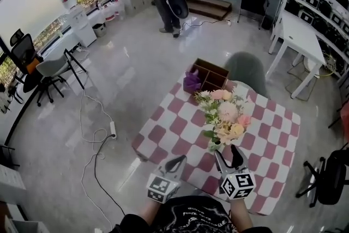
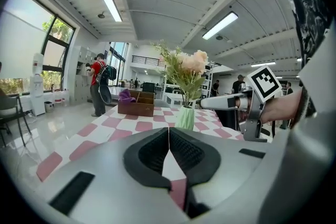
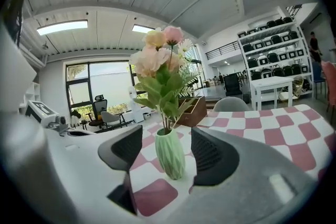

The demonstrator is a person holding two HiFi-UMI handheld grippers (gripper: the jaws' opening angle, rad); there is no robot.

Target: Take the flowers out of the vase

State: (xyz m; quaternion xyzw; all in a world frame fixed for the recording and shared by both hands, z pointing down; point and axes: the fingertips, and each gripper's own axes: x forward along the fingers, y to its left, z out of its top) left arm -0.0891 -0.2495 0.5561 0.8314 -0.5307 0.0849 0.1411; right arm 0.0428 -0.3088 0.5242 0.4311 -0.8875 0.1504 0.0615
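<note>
Standing in the green vase near the middle of the counter, the flowers are not yet extracted; the approach step is in hand. The right claw is spread, framing the vase and touching nothing. The left claw is pressed together and empty. Next move, by judgement: steady the vase and pinch the stems.

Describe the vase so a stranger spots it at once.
Find the pink checked table; a brown wooden box sits at its far edge. Near the middle stands a pale green ribbed vase, alone in holding pink and cream flowers.
</note>
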